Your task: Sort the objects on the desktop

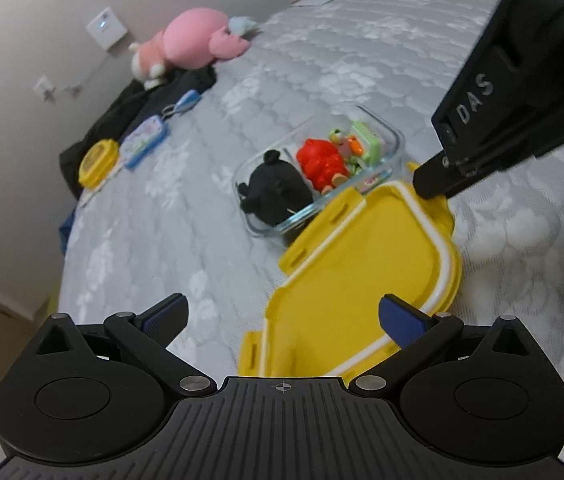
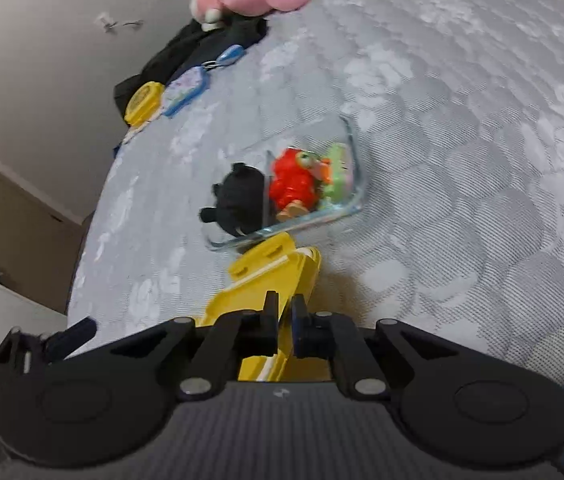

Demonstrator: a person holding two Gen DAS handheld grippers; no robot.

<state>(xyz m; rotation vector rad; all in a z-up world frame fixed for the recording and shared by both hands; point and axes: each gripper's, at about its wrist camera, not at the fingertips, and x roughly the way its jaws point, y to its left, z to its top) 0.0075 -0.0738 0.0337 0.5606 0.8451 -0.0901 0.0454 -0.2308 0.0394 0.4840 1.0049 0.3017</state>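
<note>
Nearest in the left wrist view, the left gripper [image 1: 282,316] points steeply down at the bed [image 1: 362,64], its 2 blue-padded fingers [image 1: 402,320] spread wide with nothing pressed between them; the near part of the yellow lid [image 1: 362,280] lies under the gap, untouched by either pad. The right gripper [image 2: 284,324] also tilts down toward the mattress, and its fingers are drawn narrow, pinching an edge of the yellow lid so that it stands on edge in the right wrist view. From the left camera the same gripper [image 1: 434,182] comes in from the upper right, its black tip meeting the lid's far corner.

Just beyond the lid sits a clear glass container [image 1: 396,136], touching or nearly touching the lid's clip edge. Inside it lie a black plush toy [image 1: 278,190], a red toy [image 1: 320,160] beside it, and green pieces [image 1: 364,138] at the far end.

Further off, near the bed's edge, are a small round yellow lid [image 1: 96,162], a blue-rimmed case [image 1: 146,140] just beside it, dark clothing [image 1: 130,108], and a pink plush [image 1: 194,40] at the far end
</note>
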